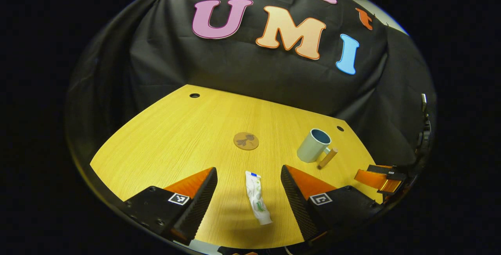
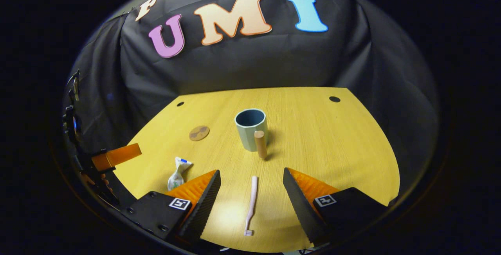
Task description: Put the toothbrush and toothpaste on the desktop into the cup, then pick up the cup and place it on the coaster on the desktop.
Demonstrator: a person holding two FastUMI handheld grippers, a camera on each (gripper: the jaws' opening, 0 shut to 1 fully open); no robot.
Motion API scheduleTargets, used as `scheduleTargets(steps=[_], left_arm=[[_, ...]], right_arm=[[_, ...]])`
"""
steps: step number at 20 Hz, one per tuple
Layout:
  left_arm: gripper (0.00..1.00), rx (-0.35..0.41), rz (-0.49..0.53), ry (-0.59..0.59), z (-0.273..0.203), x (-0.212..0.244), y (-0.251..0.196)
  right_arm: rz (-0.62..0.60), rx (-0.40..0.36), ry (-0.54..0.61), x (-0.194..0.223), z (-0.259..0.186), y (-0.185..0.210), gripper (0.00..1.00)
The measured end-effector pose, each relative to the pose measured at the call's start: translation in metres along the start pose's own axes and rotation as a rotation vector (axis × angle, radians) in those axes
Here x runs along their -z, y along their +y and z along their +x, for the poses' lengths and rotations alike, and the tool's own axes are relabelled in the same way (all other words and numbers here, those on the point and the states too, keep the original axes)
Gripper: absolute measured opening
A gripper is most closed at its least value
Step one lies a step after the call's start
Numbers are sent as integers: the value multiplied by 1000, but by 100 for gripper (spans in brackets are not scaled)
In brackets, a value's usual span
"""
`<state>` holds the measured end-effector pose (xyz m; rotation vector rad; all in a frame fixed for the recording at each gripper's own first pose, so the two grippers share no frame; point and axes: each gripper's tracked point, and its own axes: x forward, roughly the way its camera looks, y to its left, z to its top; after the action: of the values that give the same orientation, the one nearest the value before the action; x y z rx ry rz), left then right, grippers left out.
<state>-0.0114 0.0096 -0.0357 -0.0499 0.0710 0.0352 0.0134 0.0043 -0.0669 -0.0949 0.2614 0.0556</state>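
In the left gripper view, the left claw (image 1: 248,190) stands released, its two fingers spread wide at the bottom of the frame with nothing between them but the toothpaste (image 1: 257,197). The tube lies flat on the yellow wooden worktop (image 1: 164,141), lengthwise in the gap, its cap end toward the bottom of the frame — neither finger touches it. Above it, at the centre of the frame, sits the round brown coaster (image 1: 246,141), bare. To the right of the coaster stands the cup (image 1: 314,145), pale outside and blue inside, upright with a wooden handle sticking out on its lower right. At the far right edge of that frame shows part of the other claw.

In the right gripper view, the right claw (image 2: 251,192) is likewise released, fingers wide apart at the bottom of the frame. The toothbrush (image 2: 251,205) lies flat on the worktop (image 2: 332,149) between them, pale pink, its bristle head toward the bottom edge, touching neither finger. Above it, just beyond the fingertips, stands the cup (image 2: 251,129) — handle turned toward the camera. The coaster (image 2: 199,132) lies to the cup's left, well apart from it. The toothpaste (image 2: 176,174) shows at lower left, just beside the left-hand finger.
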Motion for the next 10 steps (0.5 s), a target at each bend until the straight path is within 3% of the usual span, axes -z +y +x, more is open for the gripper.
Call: scheduleTargets(steps=[2,3,9,10], left_arm=[[95,-7,2,15,0,6,1],[95,-13,3,23,0,9,4],[95,-58,-9,55,-2,18,17],[95,-68,-13,60,0,20,20]], right_arm=[[-21,-15,73,10,12,2,94],[-31,-28,113,17,16,6,99],[-119,-47,306,50,48,12,99],[-122,-46,350,56,54,13,94]])
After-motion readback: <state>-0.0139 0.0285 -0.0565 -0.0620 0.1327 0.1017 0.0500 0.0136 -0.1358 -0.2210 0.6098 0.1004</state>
